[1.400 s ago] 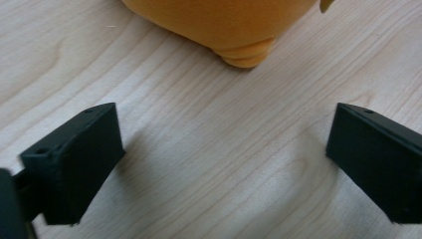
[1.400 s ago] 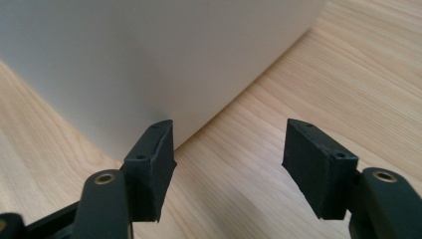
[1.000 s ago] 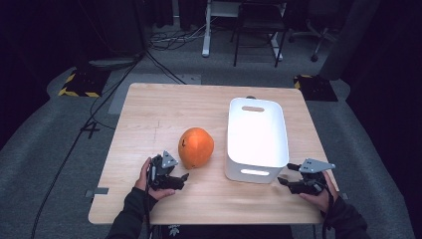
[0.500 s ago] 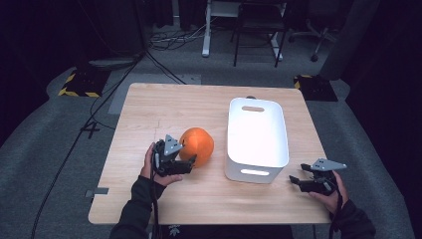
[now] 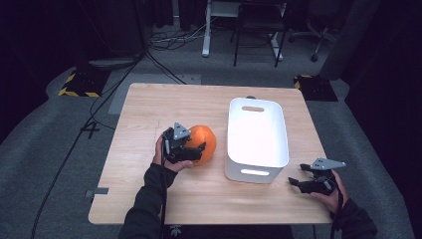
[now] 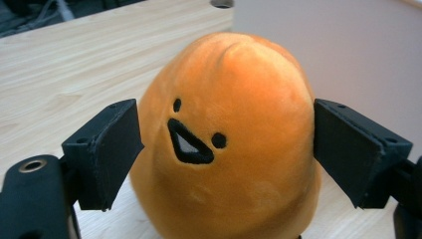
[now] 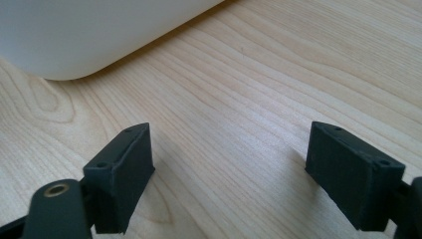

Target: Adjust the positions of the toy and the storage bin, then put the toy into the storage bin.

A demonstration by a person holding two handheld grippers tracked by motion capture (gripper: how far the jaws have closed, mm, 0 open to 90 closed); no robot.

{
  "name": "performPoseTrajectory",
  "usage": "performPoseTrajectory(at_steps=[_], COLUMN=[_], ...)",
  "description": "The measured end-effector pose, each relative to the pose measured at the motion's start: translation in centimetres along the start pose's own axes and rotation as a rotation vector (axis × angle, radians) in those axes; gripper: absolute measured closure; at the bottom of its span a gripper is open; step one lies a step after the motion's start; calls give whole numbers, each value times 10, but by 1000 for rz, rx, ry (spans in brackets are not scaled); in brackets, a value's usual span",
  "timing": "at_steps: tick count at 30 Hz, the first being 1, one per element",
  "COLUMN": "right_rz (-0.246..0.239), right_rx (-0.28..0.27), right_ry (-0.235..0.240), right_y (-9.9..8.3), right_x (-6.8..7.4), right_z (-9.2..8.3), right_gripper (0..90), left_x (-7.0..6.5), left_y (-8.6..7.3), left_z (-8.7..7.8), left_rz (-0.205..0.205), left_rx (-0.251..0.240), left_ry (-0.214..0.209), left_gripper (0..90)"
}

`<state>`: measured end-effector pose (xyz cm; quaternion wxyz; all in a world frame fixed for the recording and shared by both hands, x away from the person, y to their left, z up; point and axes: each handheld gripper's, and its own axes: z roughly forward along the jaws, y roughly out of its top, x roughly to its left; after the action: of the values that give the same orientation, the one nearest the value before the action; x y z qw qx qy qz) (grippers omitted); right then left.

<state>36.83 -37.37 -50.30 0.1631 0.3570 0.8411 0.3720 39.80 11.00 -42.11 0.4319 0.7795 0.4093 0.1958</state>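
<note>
Dark room all round: grey carpet, cables, chair and desk legs along the upper edge of the high view. Pale wooden table (image 5: 149,124) at centre frame.

Left gripper (image 5: 191,152), mid-left of the high view: my jaws stand apart, one on each side of the round orange plush toy with a stitched black face (image 5: 203,143). The toy sits on the table just left of the white rectangular plastic bin (image 5: 258,172). In the left gripper view the left jaw pad lies at the fabric or just off it, and the right pad stands off a sliver. No dent in the plush, so I judge nothing is squeezed yet. Straddling it like this looks like the set-up for a grasp, with the bin close by as a likely place to put it.

Right gripper (image 5: 302,181), lower right of the high view: jaws wide apart, nothing between them, low over bare wood by the bin's near right corner. Parked clear, I judge.

View differences: the left gripper view gives the toy's face and the pad gaps, which the high view loses behind my hand. The right gripper view puts the bin's rounded corner at upper left. The high view alone gives the layout and the bin's bare interior.
</note>
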Motion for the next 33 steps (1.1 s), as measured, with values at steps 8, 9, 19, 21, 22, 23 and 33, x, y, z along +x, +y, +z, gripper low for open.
performPoseTrajectory(at_steps=[8,9,19,21,22,23,33], right_rz=[2,2,3,3,3,3,-1], right_rx=[-1,-1,-4,-4,-4,-4,1], right_ry=[3,3,3,3,2,3,1], right_y=[0,0,1,1,1,1,1], right_x=[0,0,0,0,0,0,-1], right_z=[0,0,1,1,1,1,1], right_gripper=[186,186,184,184,184,184,184], left_x=[-15,-15,-10,-10,-10,-10,-2], left_y=[6,6,1,0,-1,-2,-5], left_z=[10,11,14,11,10,9,2], left_rz=[70,71,136,151,171,171,162], left_rx=[29,32,104,109,108,106,81], left_ry=[15,23,56,56,62,58,29], left_gripper=[149,149,348,416,446,470,547])
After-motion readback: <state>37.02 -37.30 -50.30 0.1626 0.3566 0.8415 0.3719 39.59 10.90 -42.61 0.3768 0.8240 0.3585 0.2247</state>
